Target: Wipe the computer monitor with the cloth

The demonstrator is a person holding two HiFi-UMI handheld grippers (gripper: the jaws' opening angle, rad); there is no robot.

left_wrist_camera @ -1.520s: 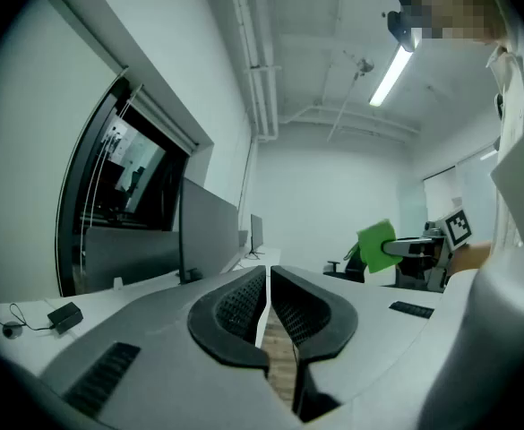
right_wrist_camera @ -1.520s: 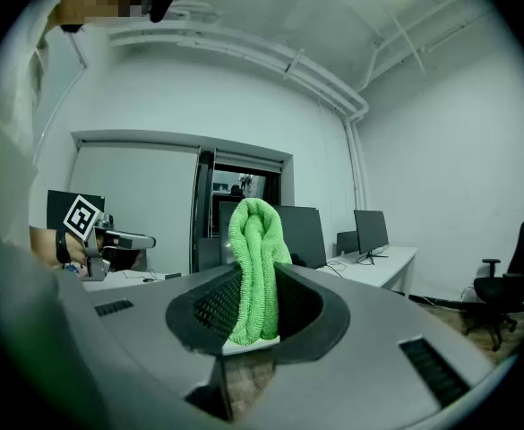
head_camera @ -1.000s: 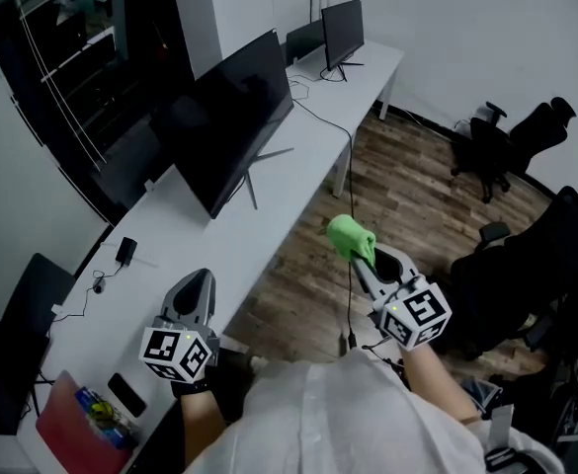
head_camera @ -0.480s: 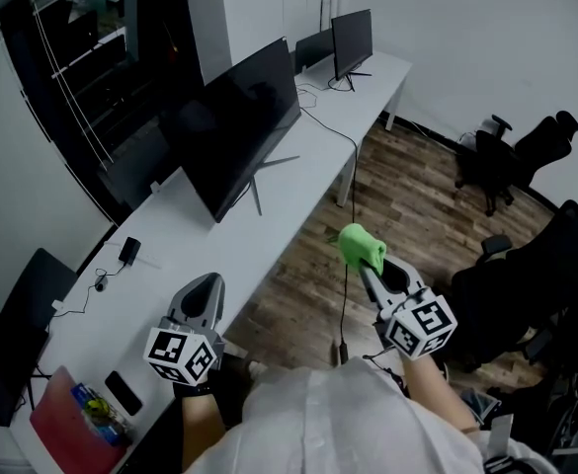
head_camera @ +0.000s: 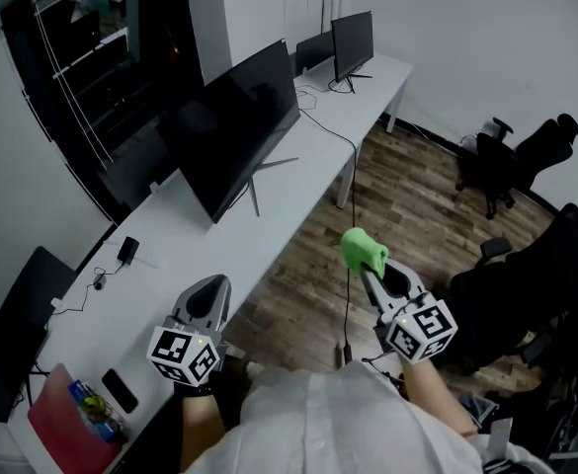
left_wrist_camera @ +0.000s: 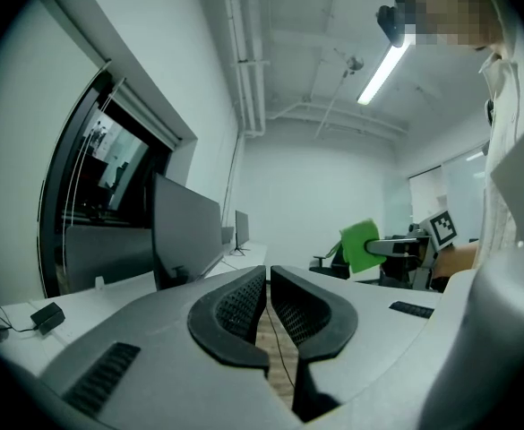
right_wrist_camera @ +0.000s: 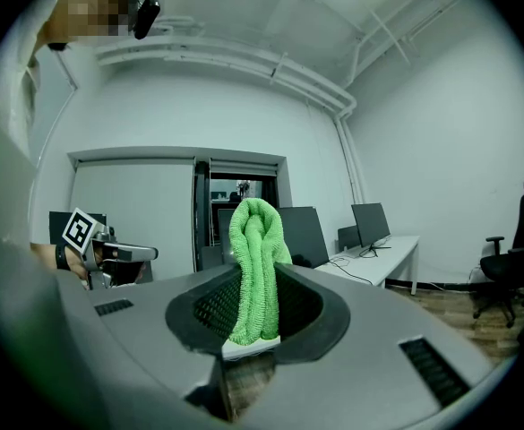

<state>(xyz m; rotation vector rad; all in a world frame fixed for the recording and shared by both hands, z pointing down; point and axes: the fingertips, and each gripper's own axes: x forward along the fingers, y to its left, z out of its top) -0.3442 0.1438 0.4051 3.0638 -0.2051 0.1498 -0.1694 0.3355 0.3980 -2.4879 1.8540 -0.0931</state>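
From the head view, the person stood at the end of a long white desk [head_camera: 303, 161]. The large dark monitor [head_camera: 239, 117] sat on it, tilted on its thin stand, well ahead of both tools. The left gripper [head_camera: 212, 284] hovered over the near edge of the desk with its jaws pressed together and nothing in them. The right gripper [head_camera: 370, 268] was out over the wooden floor [head_camera: 407, 205], clamped on the green cloth [head_camera: 363, 248], which bunched up past its tips. The cloth was well apart from the monitor. A smaller monitor [head_camera: 352, 36] stood at the far end of the desk, and a black office chair [head_camera: 494, 156] sat near the wall.

In the left gripper view, the left gripper [left_wrist_camera: 268, 296] showed its two ribbed pads meeting along one line, shut and empty. The monitor [left_wrist_camera: 185, 231] rose to the left beyond them, on the desk [left_wrist_camera: 109, 289]. Off to the right, the right gripper [left_wrist_camera: 396, 247] held the green cloth [left_wrist_camera: 360, 245] out level.

In the right gripper view, the right gripper [right_wrist_camera: 257, 316] had its jaws closed on the cloth [right_wrist_camera: 255, 258], a folded green roll standing upright between the pads and reaching above them. Behind it stood the monitor [right_wrist_camera: 304, 236], with the smaller monitor [right_wrist_camera: 369, 222] further along and the office chair [right_wrist_camera: 512, 258] at the right. The left gripper [right_wrist_camera: 123, 253] showed at the left.
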